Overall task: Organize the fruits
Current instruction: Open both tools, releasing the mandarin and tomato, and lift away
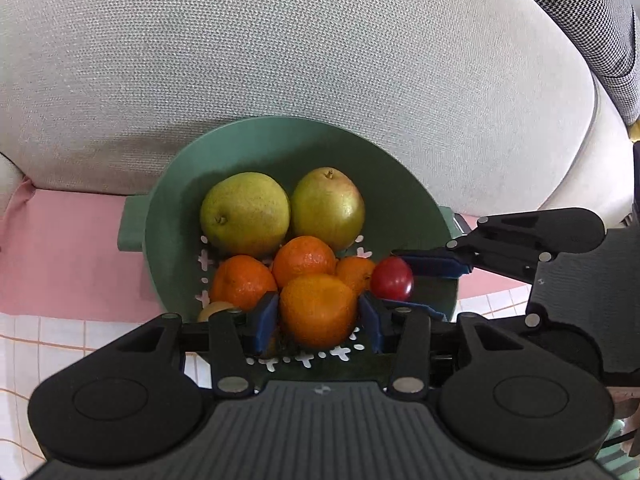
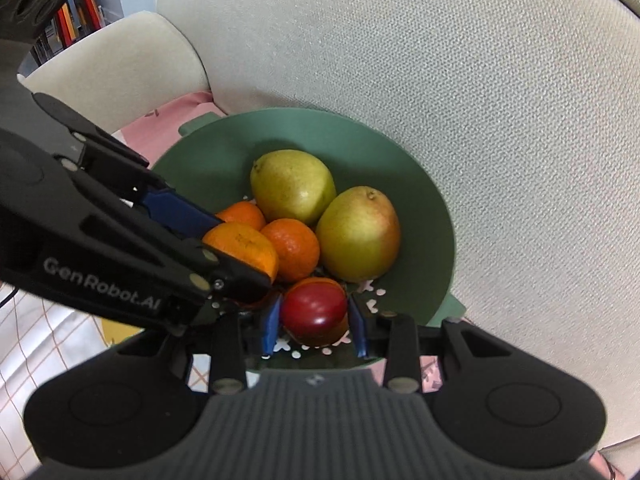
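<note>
A green colander bowl (image 1: 256,148) (image 2: 424,200) holds two green pears (image 1: 246,212) (image 1: 328,206), several oranges and a small red fruit. My left gripper (image 1: 318,314) is shut on an orange (image 1: 318,310) inside the bowl; the same orange (image 2: 244,246) shows in the right wrist view under the left gripper's fingers. My right gripper (image 2: 314,320) is shut on the red fruit (image 2: 314,306) at the bowl's near right side; that fruit (image 1: 392,279) sits between its blue pads in the left wrist view.
The bowl rests on a pink cloth (image 1: 68,252) against a beige sofa back (image 1: 280,40) (image 2: 480,80). A white checked cloth (image 1: 24,352) lies in front. A houndstooth cushion (image 1: 592,20) is at the upper right.
</note>
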`<move>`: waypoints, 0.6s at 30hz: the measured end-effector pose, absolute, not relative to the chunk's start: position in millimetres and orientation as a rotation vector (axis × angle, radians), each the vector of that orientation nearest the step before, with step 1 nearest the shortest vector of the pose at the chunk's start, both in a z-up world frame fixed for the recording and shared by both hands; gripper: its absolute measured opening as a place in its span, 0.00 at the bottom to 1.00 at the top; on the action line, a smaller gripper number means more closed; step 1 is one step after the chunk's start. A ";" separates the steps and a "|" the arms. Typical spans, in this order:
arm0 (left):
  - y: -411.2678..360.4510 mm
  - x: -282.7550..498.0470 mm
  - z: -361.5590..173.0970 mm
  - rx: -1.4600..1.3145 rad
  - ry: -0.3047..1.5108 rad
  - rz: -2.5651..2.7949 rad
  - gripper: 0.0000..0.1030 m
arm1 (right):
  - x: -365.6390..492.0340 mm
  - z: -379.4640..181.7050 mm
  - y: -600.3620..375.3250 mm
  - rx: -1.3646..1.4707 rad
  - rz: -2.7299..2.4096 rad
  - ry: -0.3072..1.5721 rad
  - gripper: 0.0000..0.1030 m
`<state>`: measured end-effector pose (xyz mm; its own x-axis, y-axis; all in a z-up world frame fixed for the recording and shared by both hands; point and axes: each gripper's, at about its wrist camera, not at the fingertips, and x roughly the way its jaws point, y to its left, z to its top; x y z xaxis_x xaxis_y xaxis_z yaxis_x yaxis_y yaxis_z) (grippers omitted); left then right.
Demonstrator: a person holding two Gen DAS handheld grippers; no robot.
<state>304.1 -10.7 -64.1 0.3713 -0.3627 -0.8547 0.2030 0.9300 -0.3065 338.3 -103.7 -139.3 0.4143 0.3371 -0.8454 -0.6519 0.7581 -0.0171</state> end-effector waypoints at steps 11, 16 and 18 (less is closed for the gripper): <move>6.6 296.2 -47.4 -0.194 1.096 -0.356 0.50 | 341.2 -134.8 -105.6 -0.327 0.643 1.004 0.32; 11.0 287.8 -37.5 -0.150 1.060 -0.317 0.50 | 350.3 -134.7 -106.0 -0.250 0.621 1.085 0.32; 13.7 285.7 -36.1 -0.148 1.057 -0.306 0.51 | 352.8 -133.9 -107.6 -0.220 0.606 1.114 0.32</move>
<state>285.7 13.7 -36.1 0.4541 -0.3176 -0.8324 0.1767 0.9479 -0.2652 352.8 -107.6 -133.9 0.3007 0.3457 -0.8889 -0.5586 0.8192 0.1296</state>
